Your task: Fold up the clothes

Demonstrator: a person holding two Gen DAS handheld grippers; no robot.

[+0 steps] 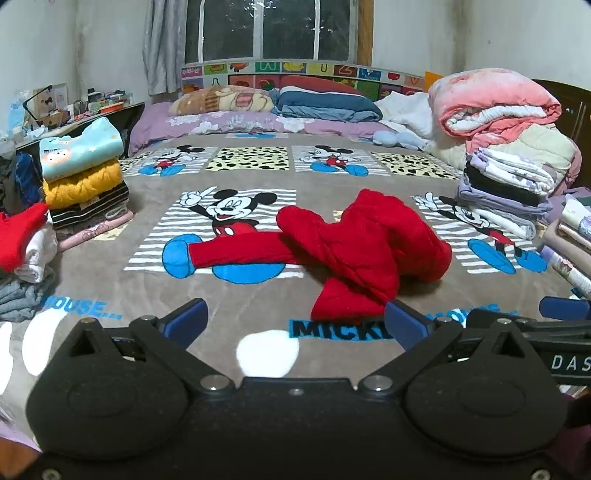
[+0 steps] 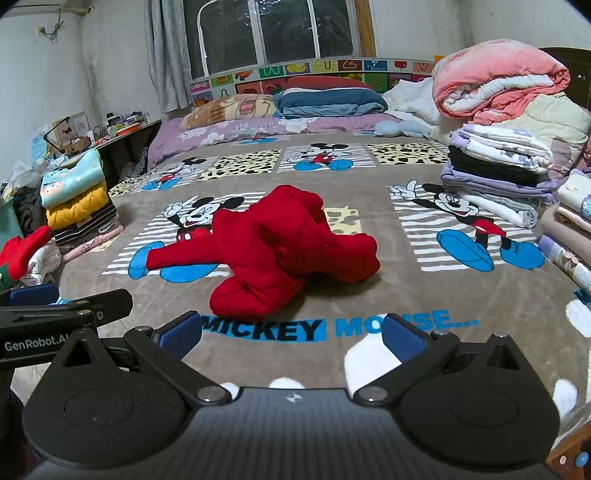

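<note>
Red garment [image 1: 354, 251] crumpled mid-blanket [image 1: 258, 295] — folded stacks [image 1: 83, 177] flank both sides; both tongs [image 1: 295, 325] [image 2: 293, 334] wide open, empty.

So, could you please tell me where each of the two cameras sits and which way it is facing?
Left wrist: sits on the left gripper, looking forward over its open blue-padded fingers and down across the bed at the crumpled red garment; the right gripper's finger shows at the right edge.
Right wrist: sits on the right gripper, jaws open, facing the same red garment; the left gripper pokes in at the left edge.
Both share: the garment, the cartoon blanket, folded stacks at both sides, the window.
</note>
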